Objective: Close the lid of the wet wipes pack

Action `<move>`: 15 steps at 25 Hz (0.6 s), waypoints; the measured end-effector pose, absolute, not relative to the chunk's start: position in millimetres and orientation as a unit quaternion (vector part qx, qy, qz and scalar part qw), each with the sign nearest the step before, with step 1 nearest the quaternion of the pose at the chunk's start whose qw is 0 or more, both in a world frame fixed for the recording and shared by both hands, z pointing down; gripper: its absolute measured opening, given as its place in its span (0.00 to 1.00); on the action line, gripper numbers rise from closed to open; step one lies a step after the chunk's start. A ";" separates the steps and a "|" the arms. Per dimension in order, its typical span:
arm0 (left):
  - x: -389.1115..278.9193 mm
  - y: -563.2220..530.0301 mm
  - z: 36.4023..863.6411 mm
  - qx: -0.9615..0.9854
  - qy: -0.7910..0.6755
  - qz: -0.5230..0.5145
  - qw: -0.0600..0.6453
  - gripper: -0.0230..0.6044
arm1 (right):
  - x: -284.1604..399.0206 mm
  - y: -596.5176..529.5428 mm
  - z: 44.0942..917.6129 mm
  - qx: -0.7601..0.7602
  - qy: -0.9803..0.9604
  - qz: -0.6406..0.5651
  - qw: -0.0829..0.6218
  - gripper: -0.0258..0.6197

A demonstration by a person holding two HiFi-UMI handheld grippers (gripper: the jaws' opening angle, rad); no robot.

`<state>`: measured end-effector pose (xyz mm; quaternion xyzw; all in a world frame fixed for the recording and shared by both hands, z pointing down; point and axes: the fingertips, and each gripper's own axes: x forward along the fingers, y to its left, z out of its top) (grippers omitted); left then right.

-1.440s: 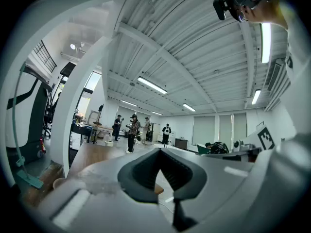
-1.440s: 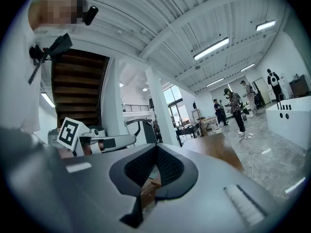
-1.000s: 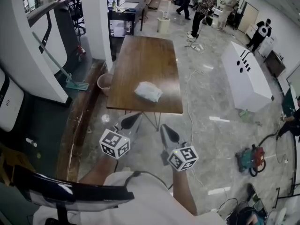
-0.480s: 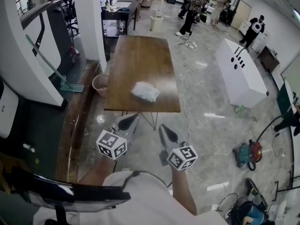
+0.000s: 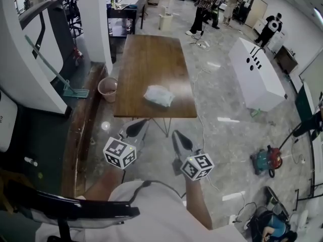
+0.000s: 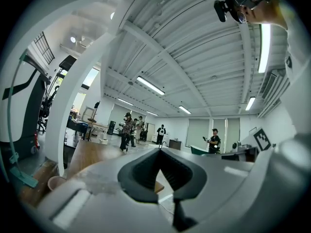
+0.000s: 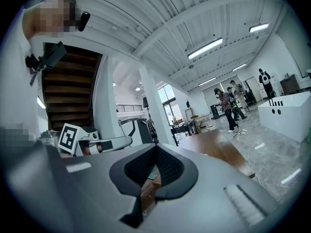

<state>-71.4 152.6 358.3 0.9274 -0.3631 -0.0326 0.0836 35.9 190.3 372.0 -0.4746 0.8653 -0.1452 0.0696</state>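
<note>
Left gripper (image 5: 138, 127): jaws together, nothing held.
Right gripper (image 5: 180, 138): jaws together, nothing held.
Wet wipes pack (image 5: 158, 95): one, flat on the table's (image 5: 151, 54) near end, well beyond both grippers.
Pack long axis: across the table, right end slightly nearer.
Grippers: two.

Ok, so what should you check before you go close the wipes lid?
1. Wet wipes pack on the table: ok, it lies near the near end.
2. Pack open or shut: cannot tell, it shows too small.
3. Left gripper empty: ok, jaws together, nothing between.
4. Right gripper empty: ok, jaws together, nothing between.
5. Grippers at the pack: not ok, both are short of the table's near edge.
</note>
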 end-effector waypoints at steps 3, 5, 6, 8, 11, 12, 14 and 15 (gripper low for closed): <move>-85.8 155.7 364.7 0.927 -0.363 -0.032 0.088 0.04 | 25.9 193.6 377.1 -0.478 0.863 -0.148 0.068 0.05; -94.9 159.2 365.3 0.928 -0.360 -0.032 0.088 0.04 | 19.8 196.1 377.4 -0.480 0.861 -0.151 0.069 0.05; -99.9 159.8 365.5 0.929 -0.359 -0.033 0.087 0.04 | 17.0 196.6 376.7 -0.480 0.861 -0.153 0.072 0.05; -110.2 158.8 367.2 0.927 -0.362 -0.033 0.087 0.04 | 12.5 196.5 375.4 -0.482 0.859 -0.155 0.077 0.05; -121.9 158.5 372.6 0.925 -0.366 -0.034 0.094 0.04 | 9.4 196.9 379.7 -0.484 0.857 -0.158 0.073 0.05; -124.9 158.7 374.4 0.924 -0.368 -0.035 0.097 0.04 | 9.4 196.5 382.0 -0.485 0.857 -0.161 0.071 0.05; -130.9 156.1 377.4 0.922 -0.372 -0.037 0.102 0.04 | 9.4 193.1 385.3 -0.487 0.855 -0.164 0.068 0.05; -133.8 153.7 379.3 0.920 -0.375 -0.037 0.104 0.04 | 8.8 190.5 386.6 -0.487 0.855 -0.164 0.067 0.05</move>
